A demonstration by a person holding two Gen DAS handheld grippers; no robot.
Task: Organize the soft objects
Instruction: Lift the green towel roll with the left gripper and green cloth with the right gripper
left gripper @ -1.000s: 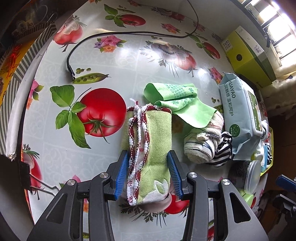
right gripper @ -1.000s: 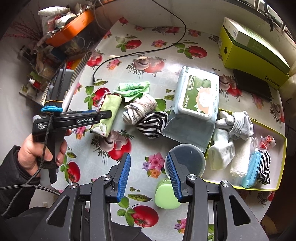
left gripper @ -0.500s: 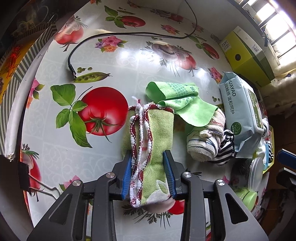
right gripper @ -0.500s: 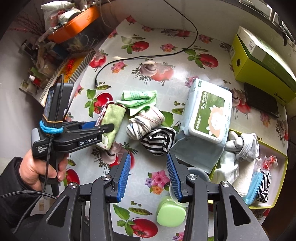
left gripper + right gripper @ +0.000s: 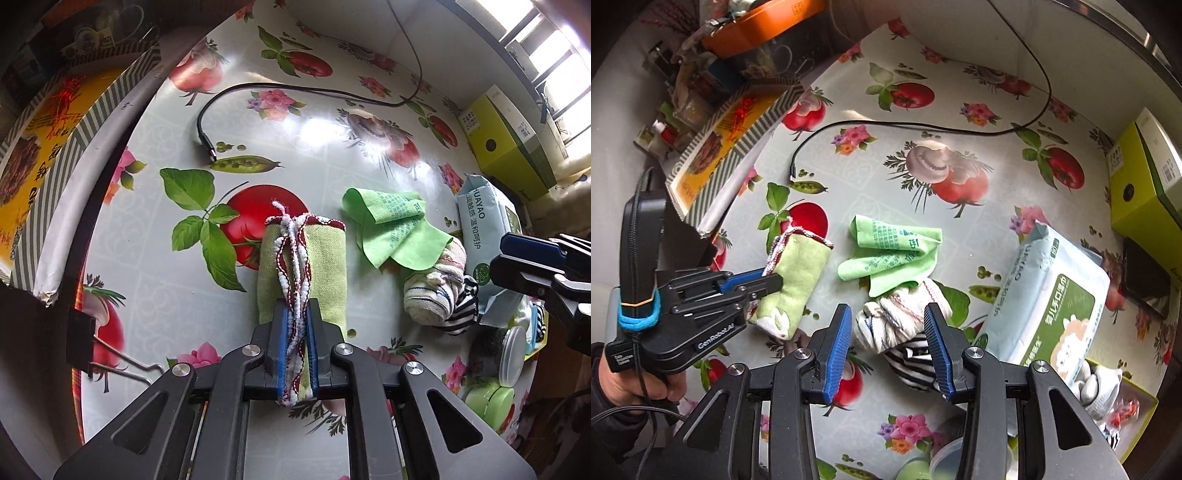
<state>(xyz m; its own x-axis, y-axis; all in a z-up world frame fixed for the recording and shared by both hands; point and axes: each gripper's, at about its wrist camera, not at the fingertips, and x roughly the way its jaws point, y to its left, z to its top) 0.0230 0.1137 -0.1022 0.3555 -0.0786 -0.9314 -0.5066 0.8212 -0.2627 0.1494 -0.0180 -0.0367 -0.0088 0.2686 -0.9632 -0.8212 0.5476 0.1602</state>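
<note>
The left gripper (image 5: 295,350) is clamped on the near end of the rolled green towel (image 5: 325,273), which lies on the table (image 5: 317,147). The right gripper (image 5: 890,350) holds its fingers apart above the cream sock roll (image 5: 905,314) and striped sock (image 5: 916,363). A yellow tray (image 5: 1145,397) holds white socks (image 5: 1097,386); the wipes pack (image 5: 484,236) reads "HUAYAO".

Table surface (image 5: 155,295): glossy oilcloth printed with tomatoes, flowers and peas. Window (image 5: 532,48): barred, upper right, admits daylight. Wall (image 5: 960,33): plain, behind table.
</note>
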